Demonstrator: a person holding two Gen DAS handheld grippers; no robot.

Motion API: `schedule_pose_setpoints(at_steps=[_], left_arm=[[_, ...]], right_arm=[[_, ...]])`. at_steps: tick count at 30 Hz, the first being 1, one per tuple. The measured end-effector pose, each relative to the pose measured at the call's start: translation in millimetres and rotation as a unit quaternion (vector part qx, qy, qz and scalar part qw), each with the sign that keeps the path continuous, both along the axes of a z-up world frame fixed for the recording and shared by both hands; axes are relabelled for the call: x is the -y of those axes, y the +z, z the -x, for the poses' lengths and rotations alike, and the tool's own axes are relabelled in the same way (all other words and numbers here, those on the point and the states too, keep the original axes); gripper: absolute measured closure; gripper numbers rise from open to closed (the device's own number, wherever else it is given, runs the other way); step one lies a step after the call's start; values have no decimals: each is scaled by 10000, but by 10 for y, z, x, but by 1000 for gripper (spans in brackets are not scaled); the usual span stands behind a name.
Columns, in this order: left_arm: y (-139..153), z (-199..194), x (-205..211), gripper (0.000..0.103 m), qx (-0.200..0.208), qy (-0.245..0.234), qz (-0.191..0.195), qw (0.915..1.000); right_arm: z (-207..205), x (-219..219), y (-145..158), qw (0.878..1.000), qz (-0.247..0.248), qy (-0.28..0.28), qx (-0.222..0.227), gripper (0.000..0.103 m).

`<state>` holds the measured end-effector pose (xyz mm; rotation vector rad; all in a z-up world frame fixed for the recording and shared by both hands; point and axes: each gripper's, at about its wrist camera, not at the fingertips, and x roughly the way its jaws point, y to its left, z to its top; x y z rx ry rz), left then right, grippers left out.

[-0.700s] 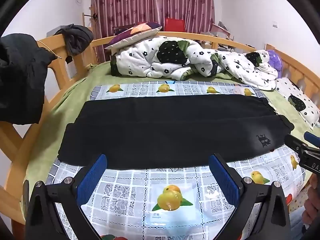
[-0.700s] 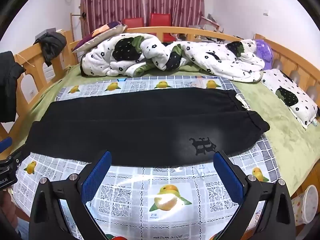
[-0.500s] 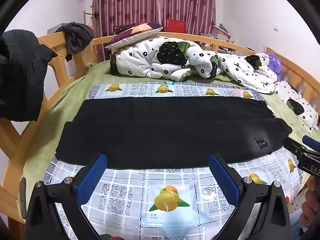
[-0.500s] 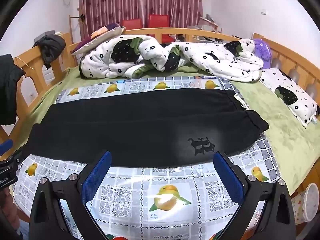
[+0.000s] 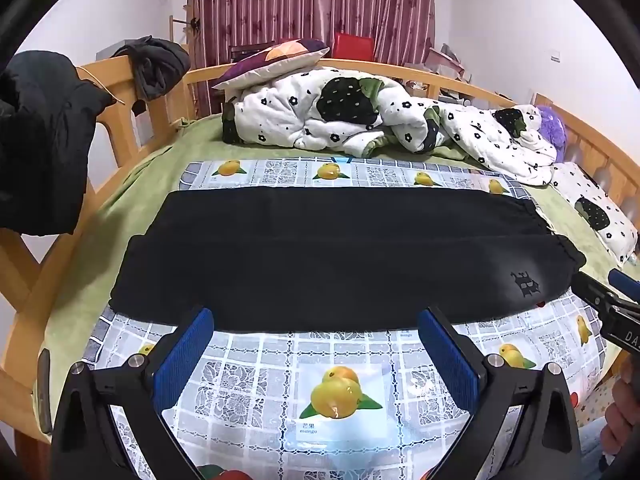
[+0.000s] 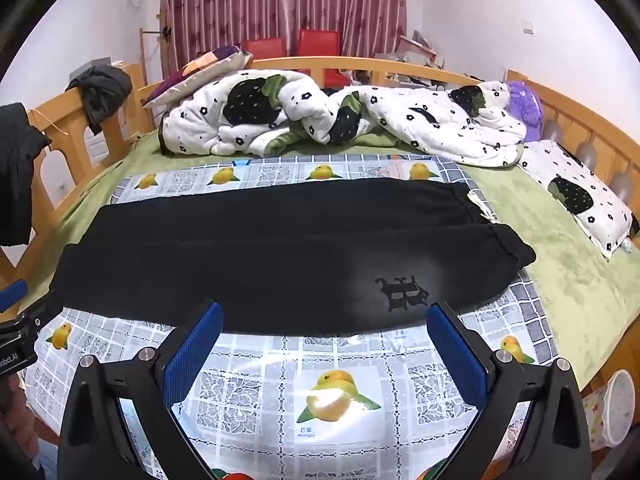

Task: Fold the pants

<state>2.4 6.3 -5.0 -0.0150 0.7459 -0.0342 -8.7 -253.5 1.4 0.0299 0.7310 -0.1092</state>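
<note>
Black pants (image 5: pixel 336 256) lie flat across the bed on a mango-print cloth (image 5: pixel 340 396), the two legs side by side, waistband to the right, cuffs to the left. A dark logo (image 6: pixel 402 292) marks the near leg by the waist. My left gripper (image 5: pixel 316 344) is open and empty above the cloth, just short of the pants' near edge. My right gripper (image 6: pixel 326 338) is open and empty, also just short of the near edge (image 6: pixel 304 328). Each gripper shows at the edge of the other's view.
A rumpled white flowered quilt (image 5: pixel 360 120) and a pillow (image 5: pixel 276 60) lie behind the pants. A wooden bed rail (image 5: pixel 120 80) with dark clothes (image 5: pixel 36 148) hung on it runs along the left. A small flowered pillow (image 6: pixel 580 196) lies right. A bin (image 6: pixel 612 408) stands beside the bed.
Both grippers have drawn slightly back and up from the bed; the pants look a little farther and lower in view. Both stay open.
</note>
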Motion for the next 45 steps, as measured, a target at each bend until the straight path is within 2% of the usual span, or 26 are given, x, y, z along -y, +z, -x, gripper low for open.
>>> schedule_pose_setpoints(at_steps=[45], left_arm=[[-64, -2, -24, 0, -99, 51, 27, 9999]], right_arm=[[2, 40, 4, 10000, -5, -33, 15, 2]])
